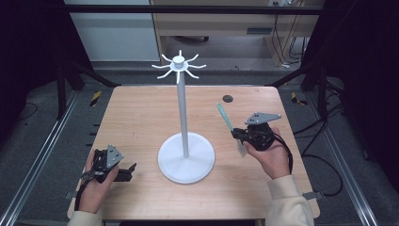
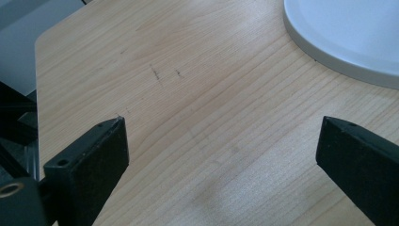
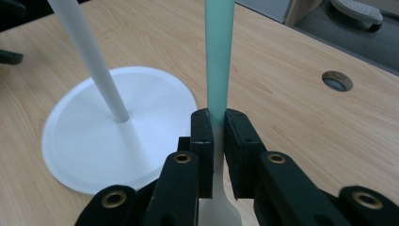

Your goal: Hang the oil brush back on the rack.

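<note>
Right gripper (image 1: 241, 135), held over the table's (image 1: 141, 113) right half, has its 2 jaws clamped on a slim utensil (image 1: 226, 117) with a teal handle and a white head; in the right gripper view the teal handle (image 3: 219, 56) rises past the jaws and the white end hangs below them. Left gripper (image 1: 123, 172) rests low near the table's front-left edge, jaws wide apart with bare wood between them. White stand (image 1: 185, 162), a round base with 1 upright pole and hook arms on top, sits mid-table between the 2 grippers.
</note>
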Available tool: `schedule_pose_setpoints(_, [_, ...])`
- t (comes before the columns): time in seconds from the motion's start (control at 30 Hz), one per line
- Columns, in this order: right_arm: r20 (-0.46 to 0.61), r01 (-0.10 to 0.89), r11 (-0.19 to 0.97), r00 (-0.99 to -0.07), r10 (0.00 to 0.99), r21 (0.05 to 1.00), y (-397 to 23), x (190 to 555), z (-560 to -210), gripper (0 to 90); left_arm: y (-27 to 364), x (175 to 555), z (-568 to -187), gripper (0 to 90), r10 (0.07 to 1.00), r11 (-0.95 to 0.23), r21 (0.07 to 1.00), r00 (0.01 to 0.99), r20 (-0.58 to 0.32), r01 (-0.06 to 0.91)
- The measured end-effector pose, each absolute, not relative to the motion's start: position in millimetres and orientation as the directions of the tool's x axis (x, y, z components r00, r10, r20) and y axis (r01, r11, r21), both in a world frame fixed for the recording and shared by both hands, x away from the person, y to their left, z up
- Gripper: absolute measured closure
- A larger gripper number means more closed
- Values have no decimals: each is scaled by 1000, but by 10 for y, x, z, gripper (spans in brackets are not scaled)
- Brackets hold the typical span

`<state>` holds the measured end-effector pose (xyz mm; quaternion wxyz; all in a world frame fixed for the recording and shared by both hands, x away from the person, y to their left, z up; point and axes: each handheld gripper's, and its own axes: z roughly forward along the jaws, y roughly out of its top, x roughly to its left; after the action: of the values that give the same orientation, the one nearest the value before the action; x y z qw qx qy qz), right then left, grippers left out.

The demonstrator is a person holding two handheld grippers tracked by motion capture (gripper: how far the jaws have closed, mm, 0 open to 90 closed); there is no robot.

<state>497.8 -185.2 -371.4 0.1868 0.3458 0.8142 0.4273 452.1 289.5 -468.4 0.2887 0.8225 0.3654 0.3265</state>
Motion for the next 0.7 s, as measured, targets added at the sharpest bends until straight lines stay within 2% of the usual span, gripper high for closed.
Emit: schedule_pose_setpoints(0.7, [-1, 317, 302, -689, 725, 899, -1746, 4787, -3423, 823, 2889, 4512, -4677, 25, 786, -571, 713, 522, 331, 408])
